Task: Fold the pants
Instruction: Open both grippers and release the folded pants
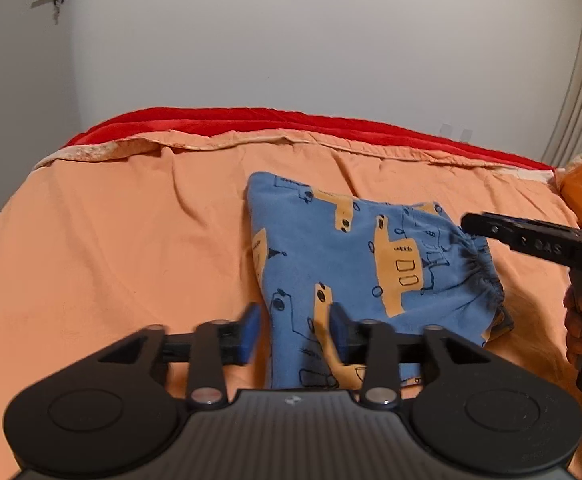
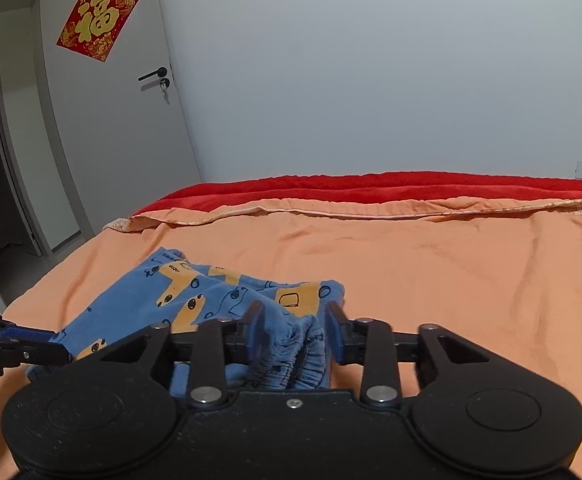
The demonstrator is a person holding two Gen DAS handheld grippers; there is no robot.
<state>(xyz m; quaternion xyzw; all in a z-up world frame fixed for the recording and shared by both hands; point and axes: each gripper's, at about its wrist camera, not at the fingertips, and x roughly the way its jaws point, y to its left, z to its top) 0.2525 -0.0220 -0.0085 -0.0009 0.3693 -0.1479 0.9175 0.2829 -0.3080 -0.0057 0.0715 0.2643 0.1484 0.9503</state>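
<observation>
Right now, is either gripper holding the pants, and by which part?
Neither. The left gripper is open around a leg edge of the blue pants; the right gripper is open around the elastic waistband.

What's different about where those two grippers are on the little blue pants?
The left gripper sits at the pants' flat, smooth leg end; the right gripper sits at the gathered elastic waistband. The fabric between the left gripper's fingers lies flat; the fabric between the right's is bunched. Both are open, straddling fabric.
</observation>
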